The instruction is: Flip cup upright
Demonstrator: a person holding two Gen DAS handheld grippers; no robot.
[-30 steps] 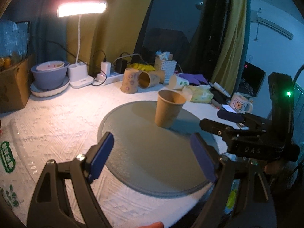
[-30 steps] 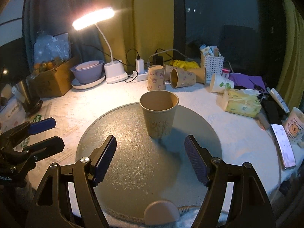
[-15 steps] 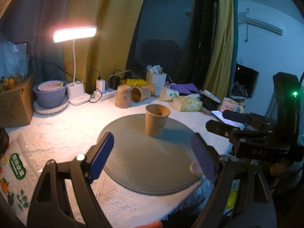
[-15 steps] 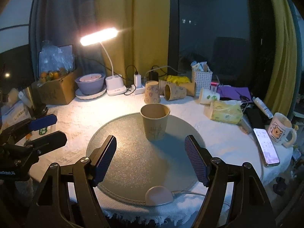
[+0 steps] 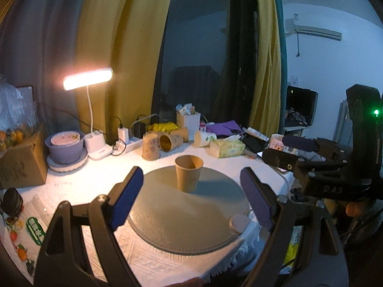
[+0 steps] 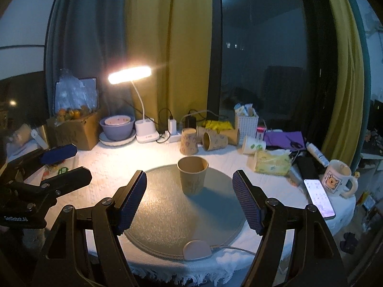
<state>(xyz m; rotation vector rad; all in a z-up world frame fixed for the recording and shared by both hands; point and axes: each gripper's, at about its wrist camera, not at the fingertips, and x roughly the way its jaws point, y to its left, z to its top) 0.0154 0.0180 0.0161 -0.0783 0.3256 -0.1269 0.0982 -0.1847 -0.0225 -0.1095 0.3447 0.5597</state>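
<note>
A brown paper cup (image 5: 188,173) stands upright, mouth up, on the far part of a round grey mat (image 5: 189,209); it also shows in the right wrist view (image 6: 192,175) on the mat (image 6: 184,215). My left gripper (image 5: 191,197) is open and empty, held back from the cup above the table's near edge. My right gripper (image 6: 190,199) is open and empty, also back from the cup. Each gripper shows in the other's view, the right gripper (image 5: 287,150) at right and the left gripper (image 6: 64,165) at left.
Behind the mat are more paper cups (image 6: 189,141), some lying on their sides, a lit desk lamp (image 6: 143,131), a power strip, a purple bowl (image 6: 117,126), a cardboard box (image 6: 74,129) and a white basket (image 6: 246,119). A tissue pack (image 6: 273,162), phone (image 6: 319,198) and mug (image 6: 337,179) lie right.
Both grippers have pulled back and up from the cup, so it looks smaller and farther. The cup stays upright on the mat. Both stay open.
</note>
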